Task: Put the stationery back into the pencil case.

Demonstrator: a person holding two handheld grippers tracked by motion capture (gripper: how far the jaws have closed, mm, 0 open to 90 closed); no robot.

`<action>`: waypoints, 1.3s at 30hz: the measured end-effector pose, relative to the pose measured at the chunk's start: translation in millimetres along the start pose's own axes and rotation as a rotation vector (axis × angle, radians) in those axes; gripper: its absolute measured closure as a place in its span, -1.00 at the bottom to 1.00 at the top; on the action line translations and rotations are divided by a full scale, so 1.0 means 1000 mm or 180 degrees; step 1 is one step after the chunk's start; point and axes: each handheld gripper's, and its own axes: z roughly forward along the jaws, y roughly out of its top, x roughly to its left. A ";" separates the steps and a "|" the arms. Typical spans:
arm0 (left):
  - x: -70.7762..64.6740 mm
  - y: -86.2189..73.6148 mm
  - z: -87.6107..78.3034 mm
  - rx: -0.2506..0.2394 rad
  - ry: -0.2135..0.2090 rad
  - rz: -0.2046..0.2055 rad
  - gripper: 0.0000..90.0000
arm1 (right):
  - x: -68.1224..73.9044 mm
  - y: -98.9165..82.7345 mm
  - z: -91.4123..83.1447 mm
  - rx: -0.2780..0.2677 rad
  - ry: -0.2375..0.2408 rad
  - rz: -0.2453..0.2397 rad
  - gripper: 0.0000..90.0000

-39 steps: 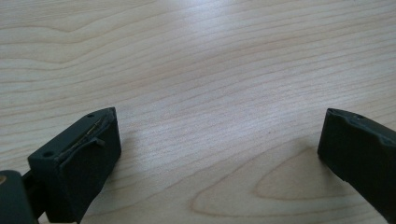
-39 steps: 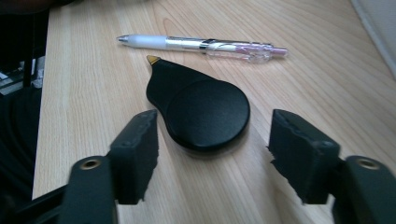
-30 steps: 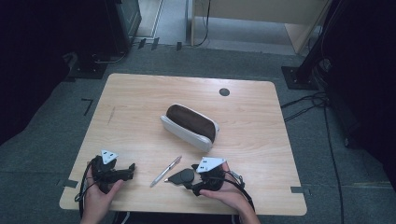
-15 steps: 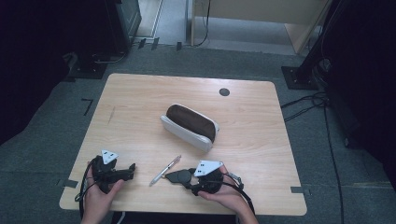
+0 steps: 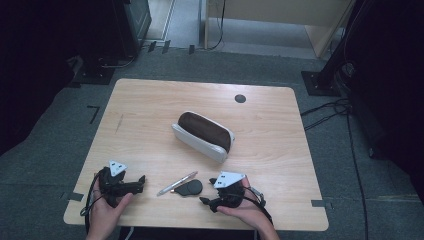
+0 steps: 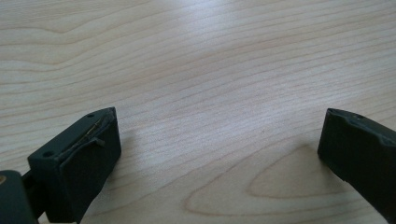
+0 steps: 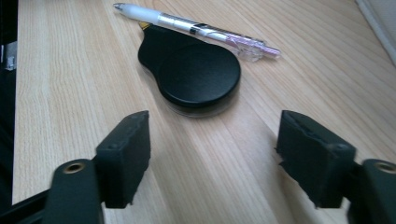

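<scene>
- Where the person's left hand rests at the counter's [image 5: 150,100] near left corner, the left gripper [image 5: 141,181] lies low over the wood with its fingers [image 6: 86,158] spread wide and bare wood between them; it holds nothing.
- Just right of it, well apart from its fingertips, lies the pen [image 5: 177,183], a slim pale pen with a clear barrel. Its long axis runs diagonally across the counter, from near-left to far-right in the high view.
- Touching the pen on its near side sits a flat black round-ended item [image 5: 188,188]; in the right gripper view [image 7: 196,74] it is a dark disc with a tapering tail under the pen [image 7: 196,27], and I cannot tell what it is.
- Next comes the right gripper [image 5: 204,201], held in the right hand at the near edge and pointing left toward the black item. Its fingers [image 7: 126,149] stand well open around bare wood, short of the disc, gripping nothing. They have just been opening again after a brief narrowing.
- Farther back, at the counter's middle, a white pouch [image 5: 204,136] with a brown inside lies open and slanted; nothing can be made out in it.
- Compared with a second ago, the black item now lies clear of the right gripper, which sits a little nearer the counter's edge; pouch, pen and left gripper are unchanged.
</scene>
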 end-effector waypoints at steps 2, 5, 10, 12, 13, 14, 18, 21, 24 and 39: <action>0.000 0.000 0.000 -0.0001 0.0001 0.0001 -1.00 | 0.002 0.001 0.001 0.0009 -0.0010 -0.0022 -0.48; 0.000 0.000 0.000 -0.0001 0.0001 0.0000 -1.00 | 0.003 0.001 0.002 -0.0001 -0.0068 -0.0012 -0.50; 0.000 0.001 0.001 -0.0006 0.0043 -0.0051 -1.00 | 0.003 0.000 -0.002 -0.0041 -0.0099 0.0055 -0.47; -0.004 0.001 0.001 -0.0012 0.0009 -0.0014 -1.00 | 0.003 0.000 -0.003 -0.0043 -0.0149 0.0027 -0.46; -0.006 0.001 0.001 -0.0016 -0.0027 0.0029 -1.00 | 0.004 0.000 -0.003 -0.0041 -0.0152 0.0015 -0.46; -0.006 0.000 0.000 -0.0047 -0.0054 0.0049 -0.95 | 0.005 0.000 -0.003 -0.0041 -0.0150 0.0006 -0.46; -0.005 0.000 -0.002 -0.0115 -0.0045 0.0035 -0.70 | 0.000 -0.001 -0.003 -0.0105 -0.0115 0.0097 -0.44; -0.005 -0.002 -0.006 -0.0134 -0.0078 0.0069 -0.60 | -0.001 0.000 -0.004 -0.0112 -0.0149 0.0125 -0.40; -0.006 -0.003 -0.009 -0.0201 -0.0190 0.0112 -0.41 | 0.000 0.000 -0.006 -0.0150 -0.0150 0.0122 -0.33; -0.031 -0.009 -0.026 -0.0476 -0.1171 0.0426 -0.01 | -0.001 0.002 -0.004 -0.0236 -0.0069 0.0236 -0.29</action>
